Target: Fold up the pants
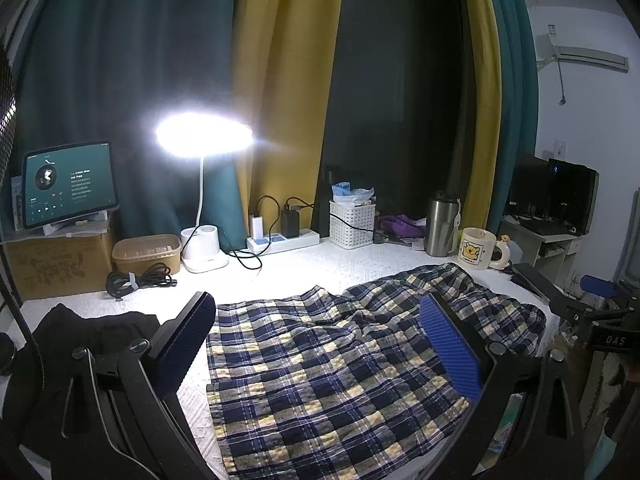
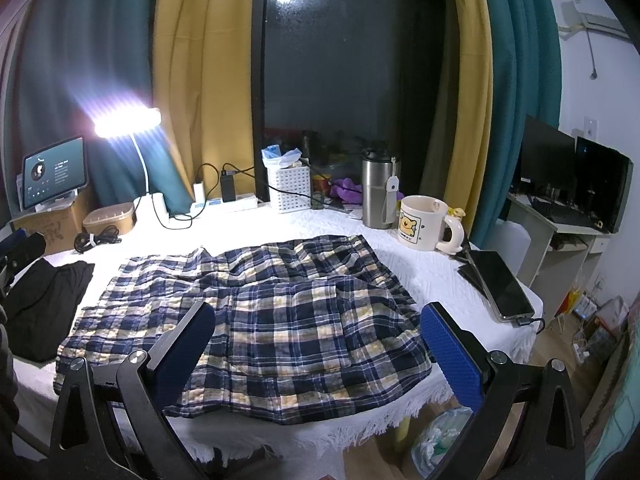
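Plaid pants (image 2: 256, 320): navy, white and yellow check, spread flat and rumpled across the middle of the white textured tablecloth (image 2: 420, 268), near edge close to the table's fringe; in the left wrist view they (image 1: 340, 368) fill the near centre.

Left gripper (image 1: 316, 344): fingers wide apart, blue pads facing each other, nothing between them; poised above the pants, contact not discernible.

Right gripper (image 2: 318, 348): fingers likewise spread wide and empty, over the near right part of the pants.

Black garment (image 2: 44, 300): crumpled heap at the left of the table, just beside the pants.

Desk lamp (image 1: 204, 136): lit, white gooseneck on a white base, far left.

Tablet (image 1: 70, 182): propped on a cardboard box (image 1: 56, 264), far left corner, screen showing a music player.

Brown lidded container (image 1: 146, 252): right of the box, with a coiled black cable (image 1: 138, 280) in front of it.

Power strip (image 1: 282, 238): white, far centre, two chargers plugged in.

White lattice basket (image 1: 352, 224): right of the strip, holding plastic bags.

Steel tumbler (image 2: 376, 192): far right, upright.

Cream mug (image 2: 424, 222): bear print, just right of the tumbler, handle to the right.

Phone (image 2: 500, 284): dark screen up, at the right table edge, cable attached.

Curtains (image 1: 280, 80): teal and mustard, behind the table.

Monitors (image 2: 576, 176): on a separate desk at far right.
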